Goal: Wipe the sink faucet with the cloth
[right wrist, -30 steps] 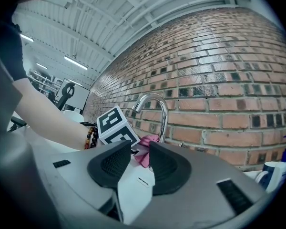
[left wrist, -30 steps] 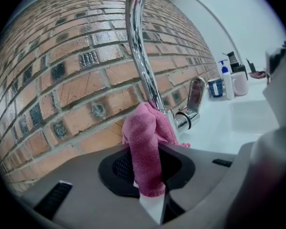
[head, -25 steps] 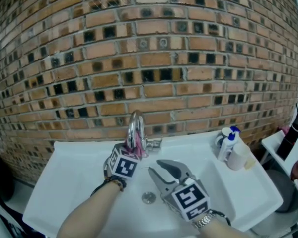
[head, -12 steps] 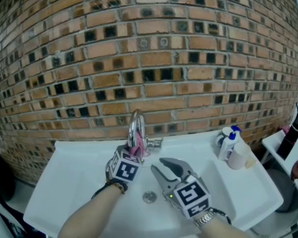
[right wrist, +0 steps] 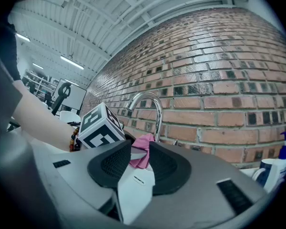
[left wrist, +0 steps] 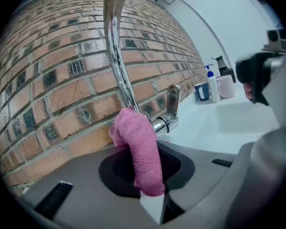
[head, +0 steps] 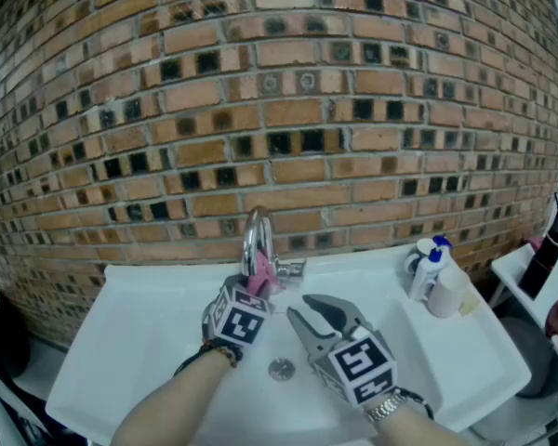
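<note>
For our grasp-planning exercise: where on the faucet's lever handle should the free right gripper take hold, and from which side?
Grip the lever handle near its free upper end, jaws across its flat faces, probably coming from the right. It stands upright beside the spout, while the pink cloth and left gripper crowd the left.
</note>
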`<state>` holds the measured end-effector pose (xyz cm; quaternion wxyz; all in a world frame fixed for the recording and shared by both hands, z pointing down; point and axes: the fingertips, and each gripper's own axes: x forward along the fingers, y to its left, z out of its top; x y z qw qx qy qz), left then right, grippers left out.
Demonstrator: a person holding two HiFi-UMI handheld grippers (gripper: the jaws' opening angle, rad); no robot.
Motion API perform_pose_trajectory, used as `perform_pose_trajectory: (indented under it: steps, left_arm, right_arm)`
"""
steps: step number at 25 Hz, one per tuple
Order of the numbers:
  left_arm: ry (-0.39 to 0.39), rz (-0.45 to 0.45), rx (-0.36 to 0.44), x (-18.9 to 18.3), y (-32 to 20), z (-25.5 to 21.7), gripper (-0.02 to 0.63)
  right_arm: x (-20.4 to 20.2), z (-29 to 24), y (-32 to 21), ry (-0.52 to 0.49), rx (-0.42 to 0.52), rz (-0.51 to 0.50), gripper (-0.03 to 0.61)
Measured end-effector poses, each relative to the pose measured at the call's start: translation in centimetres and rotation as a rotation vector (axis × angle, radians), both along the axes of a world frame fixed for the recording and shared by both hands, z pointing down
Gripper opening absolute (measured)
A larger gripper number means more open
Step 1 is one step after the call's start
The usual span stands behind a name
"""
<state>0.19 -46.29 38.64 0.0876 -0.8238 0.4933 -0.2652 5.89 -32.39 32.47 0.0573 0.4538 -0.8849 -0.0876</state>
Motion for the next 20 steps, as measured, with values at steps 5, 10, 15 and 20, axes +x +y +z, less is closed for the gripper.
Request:
perform_pose_trajectory:
  steps: [5, 10, 15, 20]
  left_arm:
    - [-0.014, 0.021, 0.002, 0.5, 0.3, 0.0, 0.072]
    - [-0.036, 0.042, 0.01, 1.1, 0.7, 0.0, 0.072]
    - [-0.052, 0.056, 0.014, 1.7, 1.1, -0.2, 0.072]
    - [-0.059, 0.073, 0.016, 2.3, 1.3, -0.1, 0.072]
  right_arm:
    - [0.2, -0.1, -0.1, -0.003, -0.006, 0.006, 0.132]
    - [0.2, -0.1, -0.1, -0.002, -0.012, 0.011, 0.132]
    - [0.4, -0.1, -0.1, -0.009, -0.007, 0.011, 0.132]
    - [0.5, -0.4, -0.1, -0.017, -0.004, 0.016, 0.132]
